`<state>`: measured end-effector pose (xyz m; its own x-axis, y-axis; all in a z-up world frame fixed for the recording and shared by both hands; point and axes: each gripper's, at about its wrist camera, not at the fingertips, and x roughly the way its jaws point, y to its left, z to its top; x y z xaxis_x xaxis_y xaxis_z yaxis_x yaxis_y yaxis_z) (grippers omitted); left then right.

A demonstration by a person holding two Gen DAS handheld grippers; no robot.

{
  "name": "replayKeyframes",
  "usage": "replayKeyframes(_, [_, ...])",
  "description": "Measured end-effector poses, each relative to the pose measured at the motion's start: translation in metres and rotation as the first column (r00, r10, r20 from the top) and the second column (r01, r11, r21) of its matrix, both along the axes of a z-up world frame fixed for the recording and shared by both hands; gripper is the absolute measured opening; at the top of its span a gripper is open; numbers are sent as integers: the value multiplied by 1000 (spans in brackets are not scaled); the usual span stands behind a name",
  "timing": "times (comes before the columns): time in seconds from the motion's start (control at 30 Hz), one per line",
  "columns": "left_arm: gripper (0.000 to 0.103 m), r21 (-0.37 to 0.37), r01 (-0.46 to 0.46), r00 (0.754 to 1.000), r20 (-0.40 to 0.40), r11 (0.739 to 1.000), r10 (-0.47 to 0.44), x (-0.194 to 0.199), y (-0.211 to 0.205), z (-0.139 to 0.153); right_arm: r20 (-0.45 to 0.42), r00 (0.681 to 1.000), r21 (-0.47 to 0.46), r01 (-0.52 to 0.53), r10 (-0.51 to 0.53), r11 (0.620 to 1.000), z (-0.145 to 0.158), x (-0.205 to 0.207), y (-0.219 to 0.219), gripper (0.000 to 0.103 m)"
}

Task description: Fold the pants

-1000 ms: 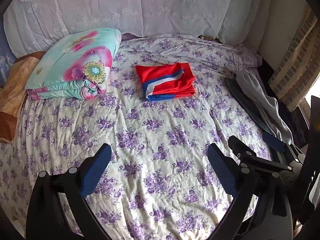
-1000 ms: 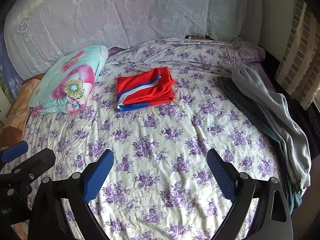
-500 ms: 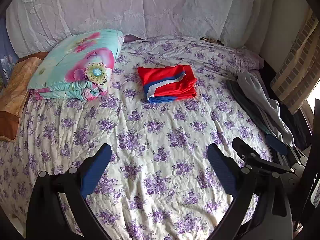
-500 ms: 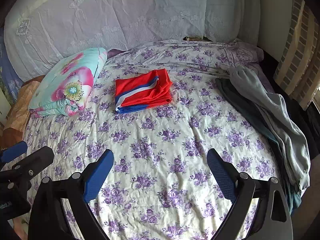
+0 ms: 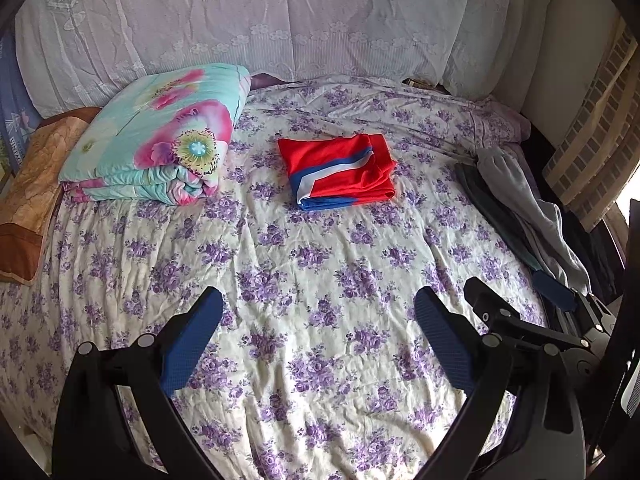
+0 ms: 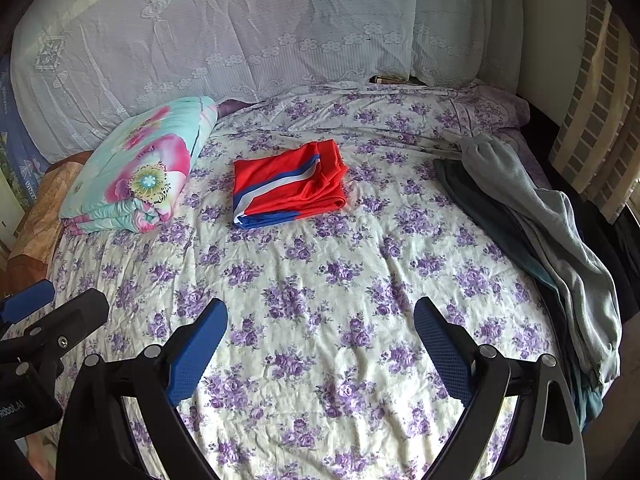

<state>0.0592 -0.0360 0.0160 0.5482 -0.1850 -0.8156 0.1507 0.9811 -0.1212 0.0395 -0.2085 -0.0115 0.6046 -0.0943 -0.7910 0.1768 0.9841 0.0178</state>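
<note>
Red pants with a white and blue stripe (image 5: 340,172) lie folded in a neat square on the floral bedsheet (image 5: 320,264), far from both grippers; they also show in the right wrist view (image 6: 288,184). My left gripper (image 5: 319,312) is open and empty above the near part of the bed. My right gripper (image 6: 320,320) is open and empty too, beside the left one. The right gripper's fingers (image 5: 552,288) show at the right edge of the left wrist view, and the left gripper's fingers (image 6: 28,304) at the left edge of the right wrist view.
A folded floral quilt (image 5: 160,148) and a brown pillow (image 5: 32,192) lie at the back left. Grey and dark garments (image 6: 540,232) are heaped along the bed's right edge. A lace-covered headboard (image 6: 260,32) stands behind. A brick-patterned curtain (image 6: 600,92) hangs at right.
Both grippers have drawn back and tilted up a little, so the pants and quilt sit lower in both views. Both stay open and empty.
</note>
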Motion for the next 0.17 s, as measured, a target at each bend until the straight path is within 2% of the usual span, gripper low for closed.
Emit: replayKeyframes(0.17, [94,3,-13,1000,-6,1000,13,0,-1,0,0,1000,0,1,-1,1000,0,0,1,95])
